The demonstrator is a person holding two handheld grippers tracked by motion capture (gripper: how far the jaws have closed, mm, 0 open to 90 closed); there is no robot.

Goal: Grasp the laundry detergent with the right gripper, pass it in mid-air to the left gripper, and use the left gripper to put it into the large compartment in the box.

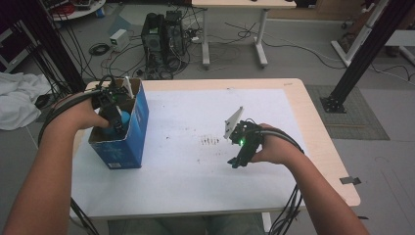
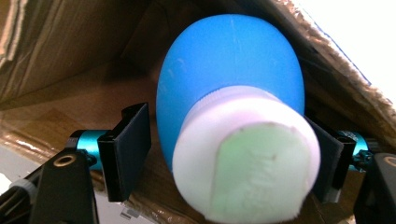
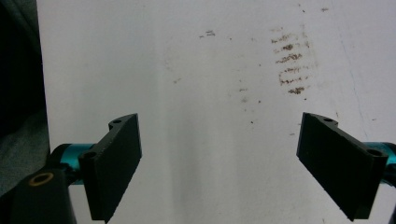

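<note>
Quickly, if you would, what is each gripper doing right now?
Left gripper: open inside the box, a gap beside the blue bottle between its jaws.
Right gripper: open, holding nothing.

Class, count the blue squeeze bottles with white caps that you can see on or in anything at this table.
1: a blue squeeze bottle with a white cap inside the open blue cardboard box, between the left gripper's jaws. Deeper inside the box is hidden, so more may be there.
</note>
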